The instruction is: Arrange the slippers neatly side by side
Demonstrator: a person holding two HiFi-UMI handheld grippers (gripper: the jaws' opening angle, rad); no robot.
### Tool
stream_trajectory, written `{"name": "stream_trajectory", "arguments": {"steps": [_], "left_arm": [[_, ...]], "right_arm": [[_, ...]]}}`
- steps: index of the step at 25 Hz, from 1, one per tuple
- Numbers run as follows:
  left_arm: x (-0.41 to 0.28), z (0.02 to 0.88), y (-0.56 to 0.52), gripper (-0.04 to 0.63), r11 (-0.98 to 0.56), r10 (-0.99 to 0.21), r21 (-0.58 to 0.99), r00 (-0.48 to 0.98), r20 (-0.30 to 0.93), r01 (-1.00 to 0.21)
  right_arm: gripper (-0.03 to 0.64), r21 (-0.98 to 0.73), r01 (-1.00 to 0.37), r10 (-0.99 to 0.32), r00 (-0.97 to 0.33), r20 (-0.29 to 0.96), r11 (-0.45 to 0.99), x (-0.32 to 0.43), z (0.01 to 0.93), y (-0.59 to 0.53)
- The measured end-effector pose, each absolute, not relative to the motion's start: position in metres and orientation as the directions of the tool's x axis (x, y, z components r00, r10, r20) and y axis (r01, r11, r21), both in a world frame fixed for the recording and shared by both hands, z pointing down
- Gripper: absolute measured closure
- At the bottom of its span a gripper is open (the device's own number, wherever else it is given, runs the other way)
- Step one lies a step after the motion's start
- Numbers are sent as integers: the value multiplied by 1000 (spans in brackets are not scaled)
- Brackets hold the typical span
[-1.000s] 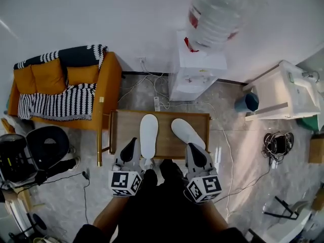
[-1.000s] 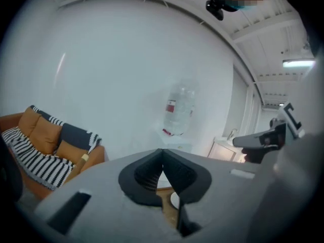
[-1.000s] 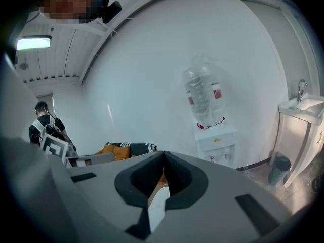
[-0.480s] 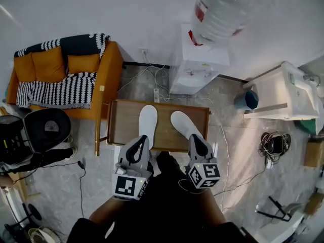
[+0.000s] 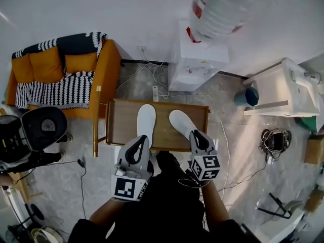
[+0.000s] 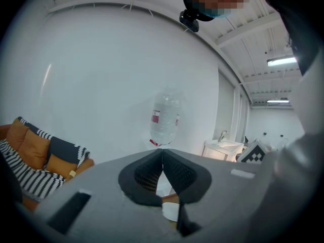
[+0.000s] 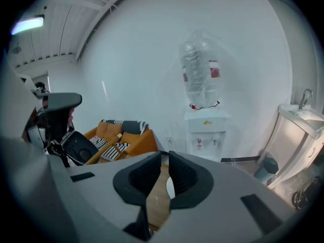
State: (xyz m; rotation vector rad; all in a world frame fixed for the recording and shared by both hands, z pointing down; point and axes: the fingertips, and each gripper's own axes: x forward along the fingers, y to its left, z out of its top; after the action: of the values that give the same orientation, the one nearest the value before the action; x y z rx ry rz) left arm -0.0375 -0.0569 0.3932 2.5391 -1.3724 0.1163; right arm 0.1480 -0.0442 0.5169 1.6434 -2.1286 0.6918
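Fingertips on the left gripper (image 6: pixel 162 152) are pressed together with nothing between them. The right gripper (image 7: pixel 165 157) has its pair parted by only a narrow slit, and that's empty too.

Now the slippers, both white, both lying on the low wooden table (image 5: pixel 120 131). The left slipper (image 5: pixel 146 124) lies straight, toe away from the person. The right slipper (image 5: pixel 183 125) sits apart from it and skewed, toe slanting in toward its partner, so they're side by side but not yet parallel. The right gripper's tips hover just at that skewed slipper's heel end, and the left gripper hangs at the near end of the straight one.

They look light, thin and soft, likely to flop if pinched at the toe. A firm pinch on the heel rim or a side edge looks safest, or a plain nudge.

Beyond the table stand an orange sofa (image 5: pixel 61 77) and a water dispenser (image 5: pixel 198 59).
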Motion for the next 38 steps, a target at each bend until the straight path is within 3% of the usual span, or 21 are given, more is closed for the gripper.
{"name": "stream_trajectory", "arguments": {"steps": [7,14,21,29,38], "left_arm": [[-26,381,-64,578,-534,-811,178,561,170,-826],[-14,376,-68,578,-542,-805,184,570,167,-820],[-7,383,-72,578,-534,-808,182,562,179,-826],[-3,390,-72,578,-520,-810,186,551,201,-833],[-2,397,-73,578,-511,-812,183,541,219,-840]], "right_arm": [[601,-69,-957,-711,-257,655,282,157,553,-52],[584,-84,-928,-584,-297,755,364,162,600,-54],[499,-92,-886,-443,-314,840,455,166,659,-49],[486,-26,-816,-305,-245,920,578,181,726,-42],[480,29,-771,-268,-185,946,636,184,756,-43]]}}
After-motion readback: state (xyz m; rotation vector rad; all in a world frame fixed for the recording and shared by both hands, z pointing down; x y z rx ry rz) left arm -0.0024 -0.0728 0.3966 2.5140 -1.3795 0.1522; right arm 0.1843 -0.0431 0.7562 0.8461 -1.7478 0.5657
